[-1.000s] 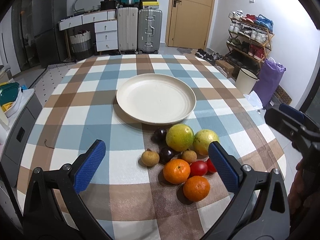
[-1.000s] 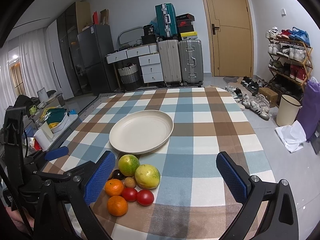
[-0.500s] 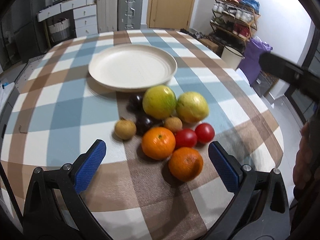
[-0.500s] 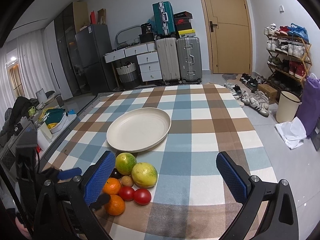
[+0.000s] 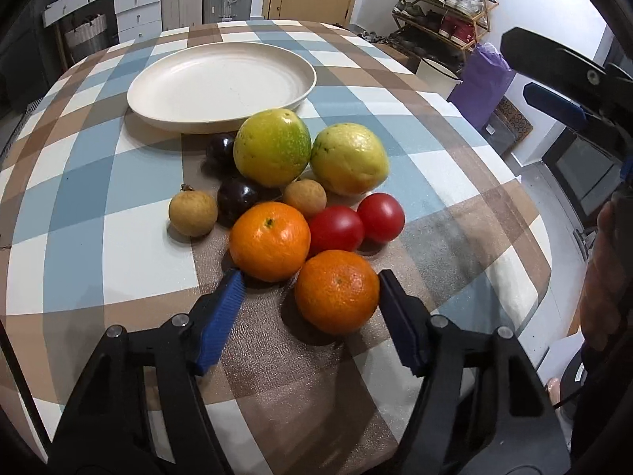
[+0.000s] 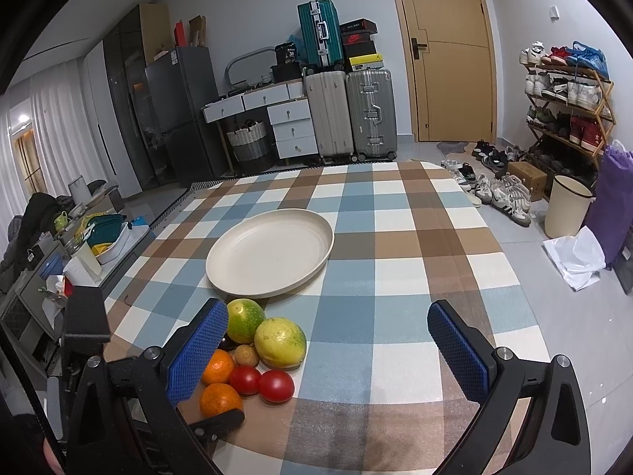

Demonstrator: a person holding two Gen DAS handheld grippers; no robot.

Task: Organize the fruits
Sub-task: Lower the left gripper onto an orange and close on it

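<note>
The left gripper (image 5: 310, 291) is seen low in the left wrist view, its blue pads (image 5: 219, 316) closing around the nearest orange (image 5: 336, 291); the right pad is just beside the peel, while the left pad is well apart from it, so nothing is pinched yet. A second orange (image 5: 270, 240), two tomatoes (image 5: 336, 227), two longans (image 5: 193, 213), two dark plums (image 5: 237, 198) and two green-yellow citrus fruits (image 5: 272, 147) are clustered toward the frame's middle. An empty cream plate (image 5: 221, 81) is set in the upper left on the checked tablecloth (image 5: 455, 213). In the right wrist view, the right gripper (image 6: 328, 346) is held spread wide above the cloth, nothing between its pads.
</note>
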